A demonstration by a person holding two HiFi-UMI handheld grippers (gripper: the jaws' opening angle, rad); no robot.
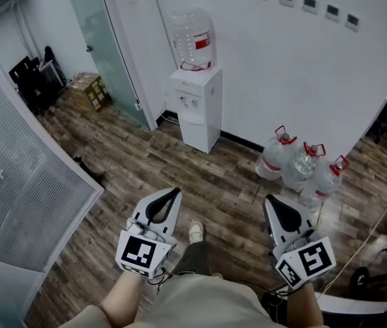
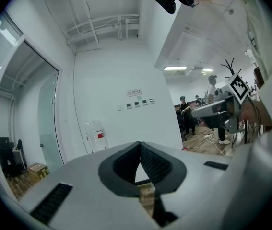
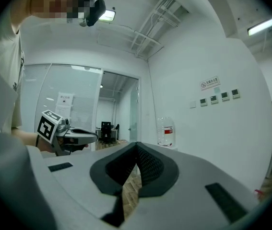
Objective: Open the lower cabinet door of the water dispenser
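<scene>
While the white floor-standing water dispenser (image 1: 195, 108), topped by a clear plastic bottle (image 1: 192, 38), stands well ahead against the white wall, its lower cabinet door (image 1: 192, 132) apparently shut, a person holds the left gripper (image 1: 174, 195) and the right gripper (image 1: 269, 201) level and pointed towards it; both pairs of jaws are clenched on nothing, seemingly ready for the approach; three spare clear jugs (image 1: 302, 166) sit right of the dispenser.

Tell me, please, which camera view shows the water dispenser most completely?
The head view: the whole water dispenser shows there, from bottle to base, with its front face visible. Both gripper views show only the bottle, small and distant; the cabinet below is hidden behind the jaws.
</scene>
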